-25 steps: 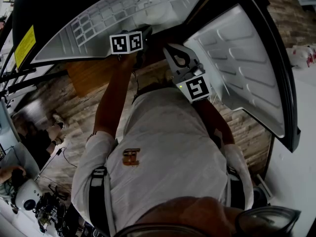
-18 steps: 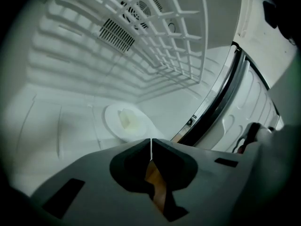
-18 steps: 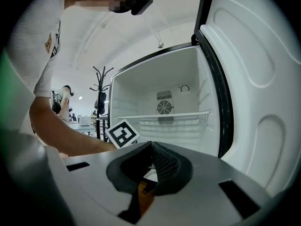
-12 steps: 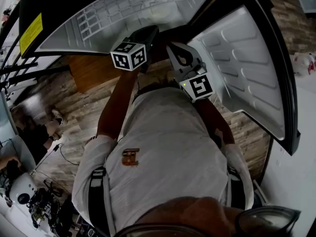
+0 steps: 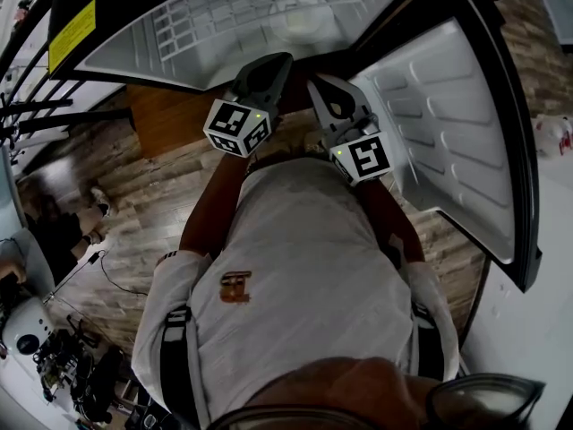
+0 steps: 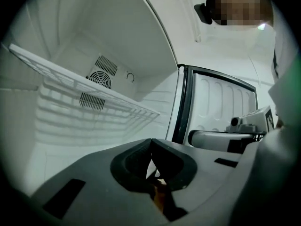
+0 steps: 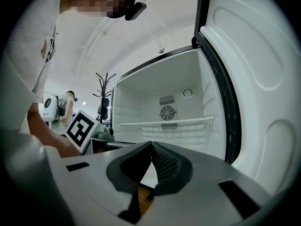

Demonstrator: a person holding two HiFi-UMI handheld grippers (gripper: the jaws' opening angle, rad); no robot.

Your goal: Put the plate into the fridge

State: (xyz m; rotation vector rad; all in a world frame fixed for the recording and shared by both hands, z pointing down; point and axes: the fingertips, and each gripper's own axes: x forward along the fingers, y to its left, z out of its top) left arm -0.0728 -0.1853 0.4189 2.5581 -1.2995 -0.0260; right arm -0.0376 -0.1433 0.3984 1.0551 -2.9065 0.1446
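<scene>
The fridge stands open in front of me, its white inside (image 7: pixel 160 102) crossed by a wire shelf (image 7: pixel 164 122) (image 6: pixel 84 86). In the head view a pale round shape (image 5: pixel 300 12), possibly the plate, lies on that shelf (image 5: pixel 224 16); neither gripper view shows it. My left gripper (image 5: pixel 273 63) (image 6: pixel 151 141) is held up at the opening. Its jaws have just been closing and now meet with nothing between them. Beside it my right gripper (image 5: pixel 320 86) (image 7: pixel 151 144) points level at the fridge, also shut and empty.
The fridge door (image 5: pixel 448 133) (image 7: pixel 263 79) stands swung open on the right, close to my right gripper. Wooden flooring (image 5: pixel 143 195) lies below. Another person and equipment (image 5: pixel 45 348) are at the lower left. A coat stand (image 7: pixel 104 95) stands left of the fridge.
The left gripper has drawn back from the shelf, risen and rolled, so its marker cube now sits lower in the head view. The right gripper has stayed about where it was.
</scene>
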